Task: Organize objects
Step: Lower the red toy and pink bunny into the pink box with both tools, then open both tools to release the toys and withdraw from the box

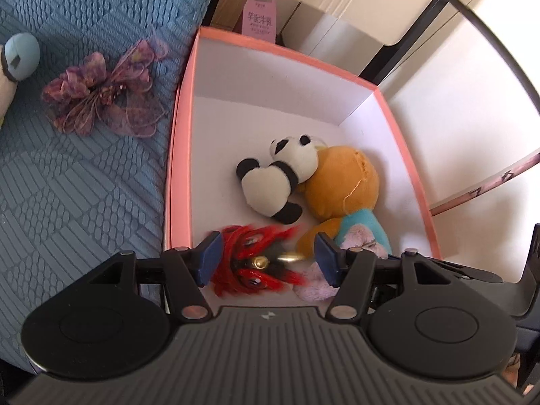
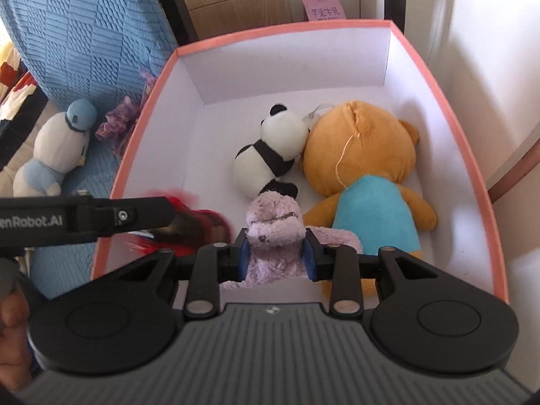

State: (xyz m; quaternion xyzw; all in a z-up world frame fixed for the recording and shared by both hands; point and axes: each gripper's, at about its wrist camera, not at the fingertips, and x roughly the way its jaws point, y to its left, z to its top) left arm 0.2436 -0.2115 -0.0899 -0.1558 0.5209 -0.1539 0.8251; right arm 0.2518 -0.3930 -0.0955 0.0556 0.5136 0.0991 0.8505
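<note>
A pink box (image 1: 184,101) (image 2: 135,155) with white walls holds a panda plush (image 1: 280,175) (image 2: 270,155) and an orange bear in a turquoise shirt (image 1: 341,185) (image 2: 361,162). My left gripper (image 1: 268,260) hangs over the box's near left corner, jaws apart. A blurred red tasselled toy with a gold bell (image 1: 256,263) (image 2: 199,222) lies between its fingers, touching the left pad and clear of the right one. My right gripper (image 2: 276,258) is shut on a lilac plush (image 2: 273,233) (image 1: 314,287), low inside the box beside the bear.
A purple ribbon bow (image 1: 101,91) lies on the blue quilted cover (image 1: 67,185) left of the box. A pale blue and white plush (image 2: 57,148) sits further left. A pink carton (image 2: 324,6) and cardboard boxes stand behind the box. A hand (image 2: 10,320) shows at the lower left.
</note>
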